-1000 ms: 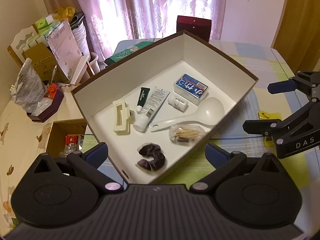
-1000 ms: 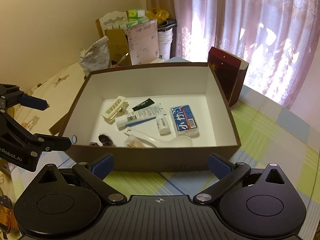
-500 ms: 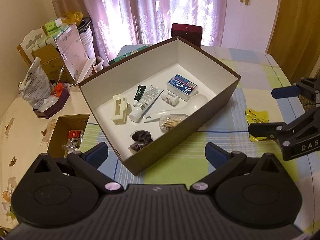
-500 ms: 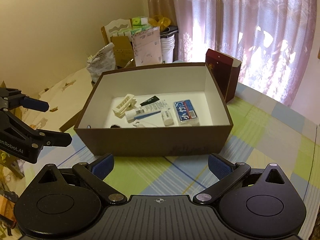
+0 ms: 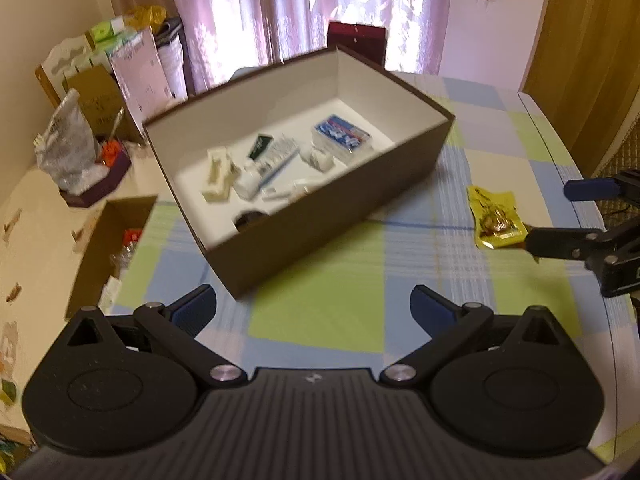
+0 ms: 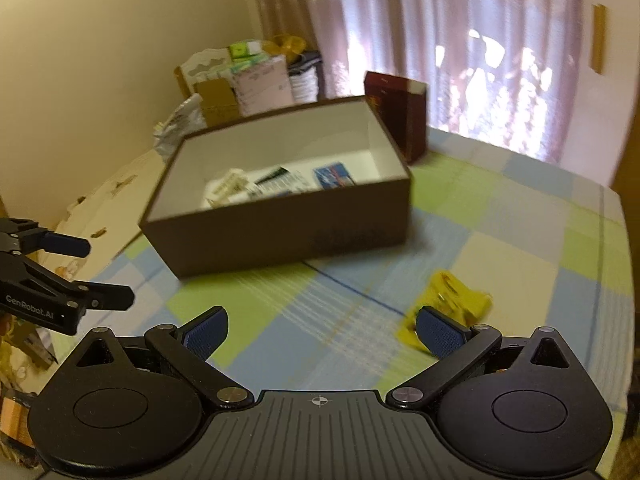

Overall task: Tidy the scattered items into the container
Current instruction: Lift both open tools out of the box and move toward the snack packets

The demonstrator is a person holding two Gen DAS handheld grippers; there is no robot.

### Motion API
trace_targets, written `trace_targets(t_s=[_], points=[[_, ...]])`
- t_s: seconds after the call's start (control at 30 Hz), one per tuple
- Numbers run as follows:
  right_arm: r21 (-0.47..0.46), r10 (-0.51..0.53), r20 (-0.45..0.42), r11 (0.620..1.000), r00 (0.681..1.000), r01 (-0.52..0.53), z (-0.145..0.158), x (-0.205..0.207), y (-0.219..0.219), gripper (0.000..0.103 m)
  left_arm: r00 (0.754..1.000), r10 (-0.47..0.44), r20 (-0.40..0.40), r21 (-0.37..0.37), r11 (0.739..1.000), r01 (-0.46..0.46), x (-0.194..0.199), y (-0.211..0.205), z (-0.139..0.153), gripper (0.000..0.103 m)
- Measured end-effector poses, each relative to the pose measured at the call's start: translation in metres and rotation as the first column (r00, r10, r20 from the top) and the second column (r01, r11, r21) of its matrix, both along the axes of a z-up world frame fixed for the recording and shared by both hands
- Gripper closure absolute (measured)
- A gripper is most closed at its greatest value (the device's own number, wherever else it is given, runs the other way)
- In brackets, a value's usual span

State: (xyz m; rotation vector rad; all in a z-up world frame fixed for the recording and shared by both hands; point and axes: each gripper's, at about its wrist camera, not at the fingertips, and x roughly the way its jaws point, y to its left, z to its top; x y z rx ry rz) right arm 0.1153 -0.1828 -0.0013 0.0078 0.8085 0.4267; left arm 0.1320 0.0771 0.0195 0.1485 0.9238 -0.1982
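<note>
Box (image 5: 328,208): brown outside, white inside, on the checked counter (image 5: 320,312), open-topped. Inside, blurred: cream hair clip (image 5: 218,174), white tube (image 5: 264,168), dark green tube (image 5: 260,146), small white bottle (image 5: 320,158), blue-and-white pack (image 5: 342,136), white spoon (image 5: 286,192) partly hidden by the near wall, dark scrunchie (image 5: 248,218) at the near corner. From the right wrist view, only the clip (image 6: 224,190), tubes and blue pack (image 6: 334,176) visible above the near wall of the box (image 6: 280,232).

Yellow sachet (image 5: 496,216): flat on the counter, outside the box, well apart from it on the right side. In the right wrist view, sachet (image 6: 452,300) just beyond the right finger (image 6: 440,336) of the right hand-held gripper (image 6: 320,334), partly covered by that finger; contact not clear.

Right hand-held gripper (image 5: 560,216): released, fingers spread wide, nothing between them; lower finger tip just beside the sachet's edge in the left wrist view.

Left hand-held gripper (image 5: 314,312): released too, fingers wide apart, empty, above bare cloth in front of the box's near corner. Seen from the right wrist at far left (image 6: 92,272), likewise spread.

Behind the box: dark red carton (image 6: 396,120) upright near the curtain (image 6: 440,40).
</note>
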Motion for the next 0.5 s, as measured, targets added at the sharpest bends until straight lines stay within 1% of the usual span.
trace_targets(t_s=[0.2,0.37,0.5], points=[[0.016,-0.116,-0.03,0.993,0.993,0.116,-0.017,-0.019,-0.034,0.0,0.999,-0.037,-0.014,0.007,0.999,0.037,-0.014,-0.014,-0.021,0.001],[0.012,-0.211,-0.063,0.977,0.975,0.213,-0.031,-0.031,-0.059,0.0,0.995,-0.088,-0.043,-0.013,0.996,0.087,-0.019,-0.029,-0.036,0.001],[0.012,-0.269,-0.091,0.962,0.959,0.272,-0.042,-0.041,-0.077,0.0,0.989,-0.139,-0.051,-0.026,0.99,0.138,-0.019,-0.044,-0.042,0.001]])
